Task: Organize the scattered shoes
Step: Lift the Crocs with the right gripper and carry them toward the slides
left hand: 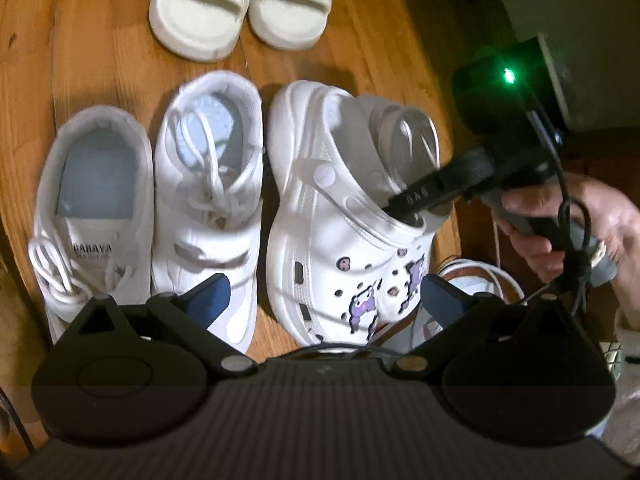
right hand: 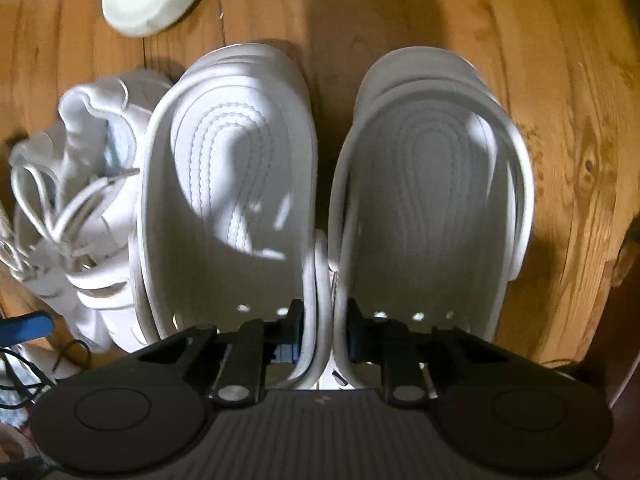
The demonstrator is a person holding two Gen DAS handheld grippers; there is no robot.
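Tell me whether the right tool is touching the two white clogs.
Touching. In the right wrist view the right tool has its fingers closed on the clogs' adjoining inner walls, pinching both together.

On the tongue of the white sneaker (left hand: 94,216) at the far left I read the word "BABAYA"; the smaller line under it is too blurred for me. On the finger of my right hand-held gripper (left hand: 404,210) I read the letters "UAB".
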